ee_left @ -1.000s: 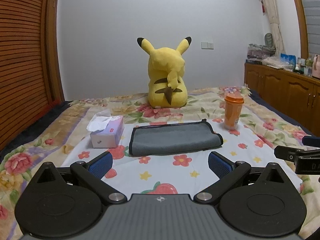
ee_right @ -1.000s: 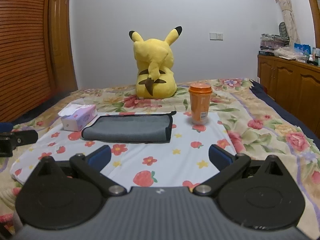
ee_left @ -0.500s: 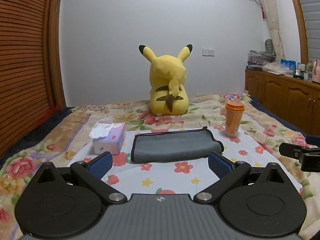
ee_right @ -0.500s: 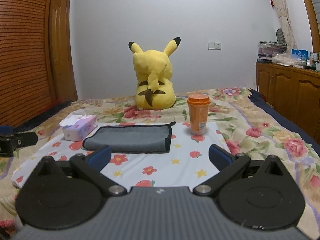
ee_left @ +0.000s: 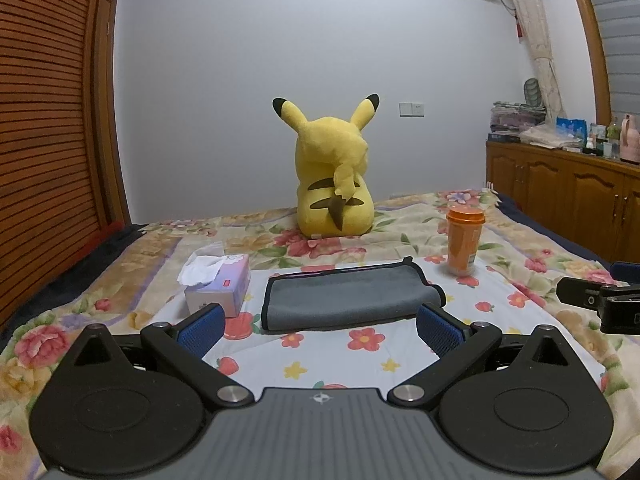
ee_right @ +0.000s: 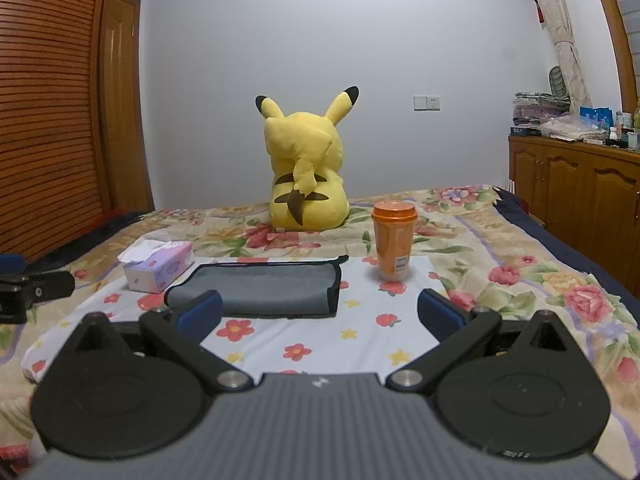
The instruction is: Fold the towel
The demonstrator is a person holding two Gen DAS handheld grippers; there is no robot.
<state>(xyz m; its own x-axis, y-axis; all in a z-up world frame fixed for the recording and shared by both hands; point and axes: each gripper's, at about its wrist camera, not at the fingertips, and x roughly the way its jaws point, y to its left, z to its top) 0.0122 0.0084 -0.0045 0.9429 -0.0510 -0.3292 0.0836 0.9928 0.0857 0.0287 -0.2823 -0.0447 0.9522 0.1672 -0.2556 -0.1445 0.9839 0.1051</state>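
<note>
A grey towel point(ee_left: 344, 296) with a dark trim lies folded into a flat rectangle on the white flowered cloth point(ee_left: 360, 356) on the bed. It also shows in the right wrist view point(ee_right: 268, 290). My left gripper point(ee_left: 318, 330) is open and empty, held just short of the towel's near edge. My right gripper point(ee_right: 320, 314) is open and empty, to the right of the towel's near edge. Each gripper's tip shows at the side of the other's view, the right one point(ee_left: 588, 300) and the left one point(ee_right: 36, 290).
A pink tissue box point(ee_left: 218, 288) stands left of the towel, and an orange lidded cup point(ee_left: 464, 242) to its right. A yellow plush toy point(ee_left: 334, 182) sits behind on the floral bedspread. A wooden cabinet point(ee_left: 568, 196) lines the right wall and a slatted wardrobe point(ee_left: 44, 140) the left.
Both grippers have tilted up and drawn back a little, so the towel sits lower in both views. The towel and other objects have not moved. Both grippers stay open.
</note>
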